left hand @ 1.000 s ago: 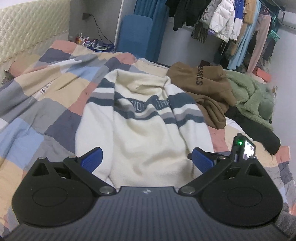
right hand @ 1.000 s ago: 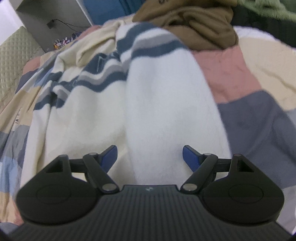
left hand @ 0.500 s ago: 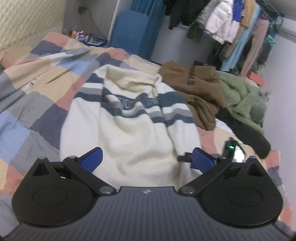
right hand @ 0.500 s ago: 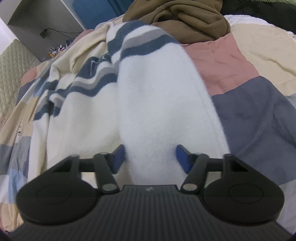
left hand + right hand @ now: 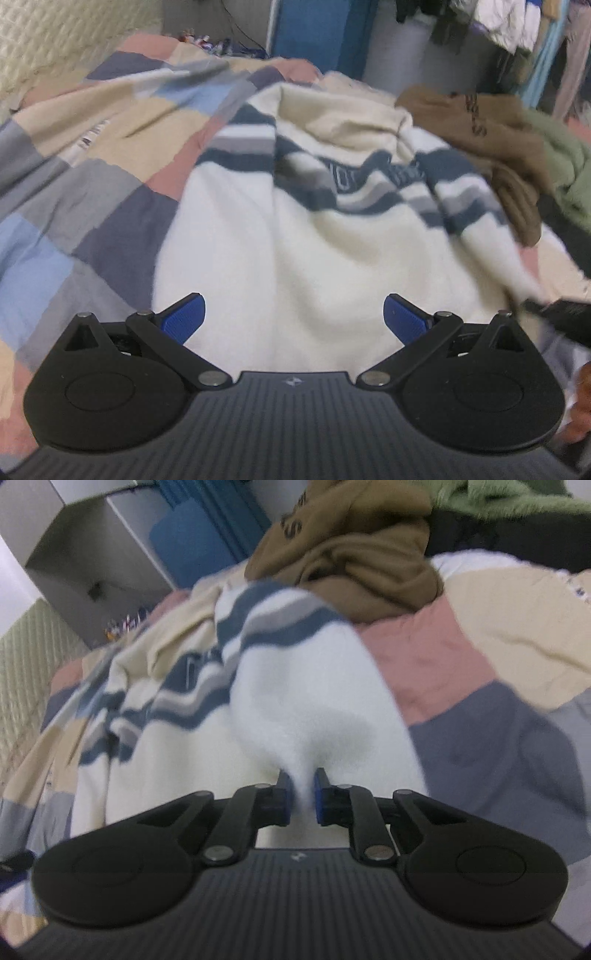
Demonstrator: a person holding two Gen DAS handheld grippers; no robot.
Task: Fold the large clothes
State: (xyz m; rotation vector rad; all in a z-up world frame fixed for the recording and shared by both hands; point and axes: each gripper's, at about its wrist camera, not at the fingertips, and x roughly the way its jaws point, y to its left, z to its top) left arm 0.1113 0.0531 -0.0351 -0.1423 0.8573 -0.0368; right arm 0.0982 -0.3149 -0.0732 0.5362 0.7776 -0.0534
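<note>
A cream sweater (image 5: 314, 240) with navy and grey stripes lies spread on the bed, hood end away from me. My left gripper (image 5: 293, 314) hovers low over its plain lower part, jaws wide open with nothing pinched between the blue pads. In the right wrist view the sweater's right sleeve (image 5: 314, 701) runs toward me, bunched to a point. My right gripper (image 5: 303, 786) is closing its jaws, and both blue pads press on that sleeve end. The tip of the right gripper (image 5: 565, 317) also shows at the right edge of the left wrist view.
A patchwork quilt (image 5: 92, 184) covers the bed. A brown hoodie (image 5: 491, 122) (image 5: 354, 554) and a green fleece (image 5: 565, 158) are heaped just right of the sweater. A blue chair (image 5: 314, 33) and hanging clothes (image 5: 509, 22) stand beyond the bed. A padded headboard (image 5: 55, 48) is at left.
The right jaws have come together from wide open onto the sleeve end, pinching it. The left gripper has dropped lower and closer over the sweater, still open.
</note>
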